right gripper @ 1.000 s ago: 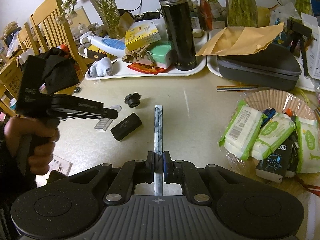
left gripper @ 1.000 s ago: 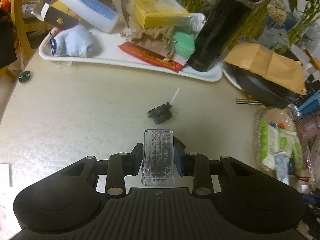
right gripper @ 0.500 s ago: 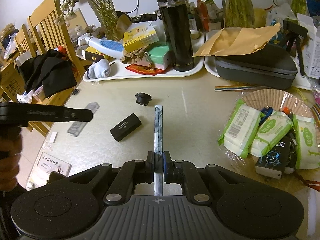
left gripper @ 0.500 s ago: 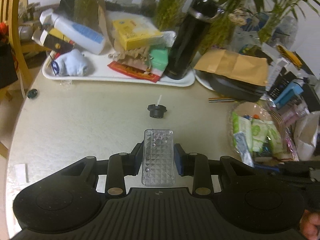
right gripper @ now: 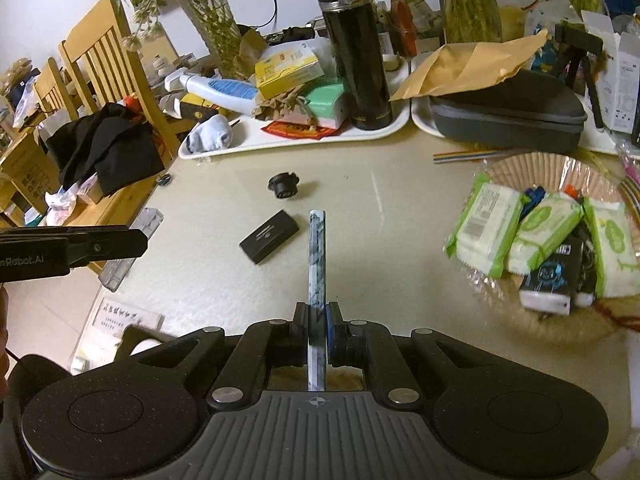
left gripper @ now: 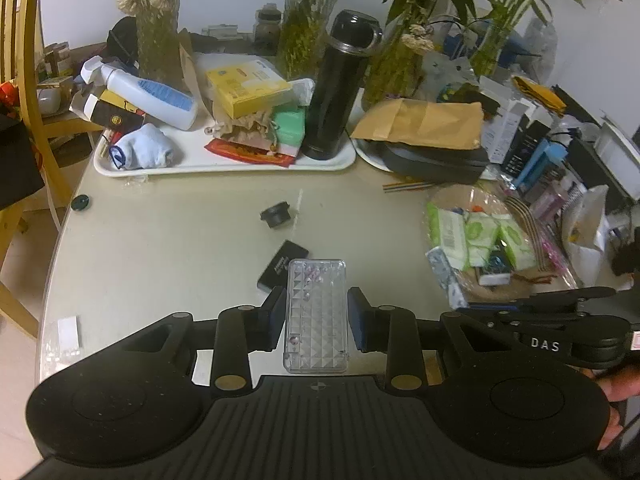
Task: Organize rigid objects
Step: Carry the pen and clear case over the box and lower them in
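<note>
Both grippers are clamped on cargo above the table: the left gripper has its pads pressed against the long sides of a clear plastic case with a faceted lid, and the right gripper is closed tight on a thin marbled blue-white slab held on edge, pointing forward. From the right wrist view the left gripper and its clear case hang at the table's left edge. A white tray at the back holds the most: a tall black flask standing upright at its right end, a white bottle lying on its side, a yellow box, a green box, crumpled brown paper, a red packet and a balled blue-white sock. Just beside it, a second white tray carries a dark zip case with a brown envelope on top. At the right, a woven basket lined with clear wrap holds green-and-white tissue packs and a small dark carton. On the bare tabletop lie a flat black box and, a little farther back, a small black round lens-like part, the two apart from each other.
</note>
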